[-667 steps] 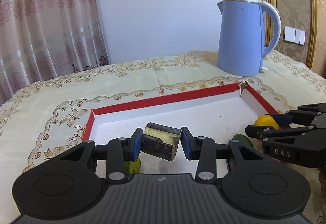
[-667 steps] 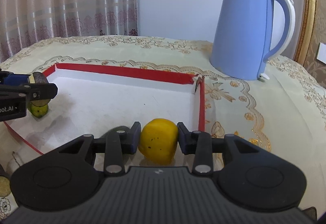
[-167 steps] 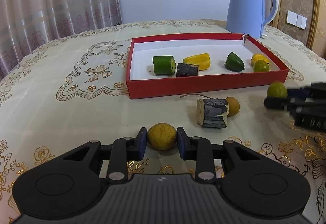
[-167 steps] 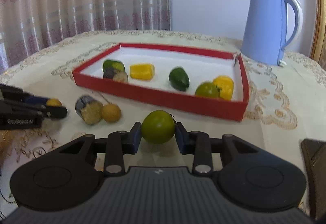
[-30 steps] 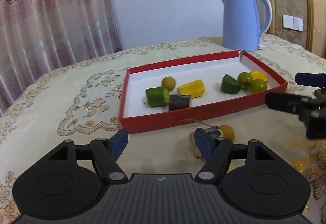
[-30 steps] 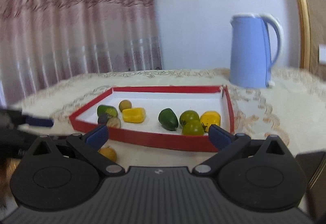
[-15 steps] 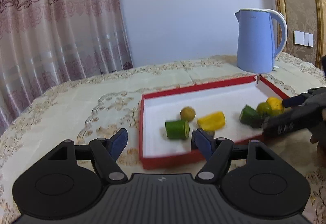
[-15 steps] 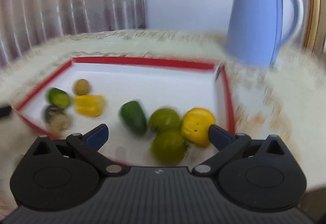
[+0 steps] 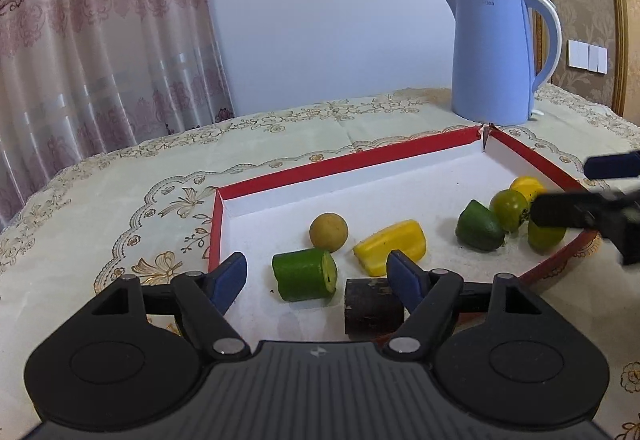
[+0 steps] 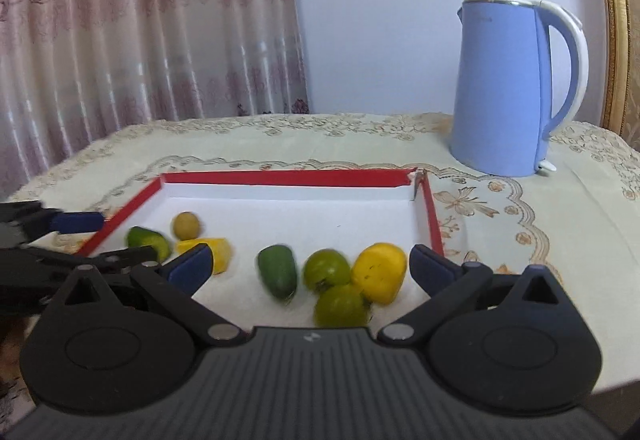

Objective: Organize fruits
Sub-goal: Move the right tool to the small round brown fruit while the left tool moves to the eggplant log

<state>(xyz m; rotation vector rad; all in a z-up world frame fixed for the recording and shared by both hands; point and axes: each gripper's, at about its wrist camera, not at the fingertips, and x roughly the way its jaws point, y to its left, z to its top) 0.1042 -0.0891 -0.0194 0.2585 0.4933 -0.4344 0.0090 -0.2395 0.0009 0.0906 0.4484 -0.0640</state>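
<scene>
At the bottom of the left wrist view, the left hand-held gripper point(image 9: 316, 274) is spread wide and holds nothing, its jaws flanking a green cylinder piece point(image 9: 305, 274) and a dark chunk point(image 9: 370, 307) at the near edge of the red tray point(image 9: 344, 162). The right hand-held gripper point(image 10: 308, 266) also gapes empty above two green tomatoes point(image 10: 326, 271) and a yellow fruit point(image 10: 379, 272). Farther back, upper right, a blue kettle point(image 10: 508, 87) stands on the table point(image 10: 280, 141).

The left claw point(image 9: 320, 272) partly hides the dark cylinder point(image 9: 372, 306).
</scene>
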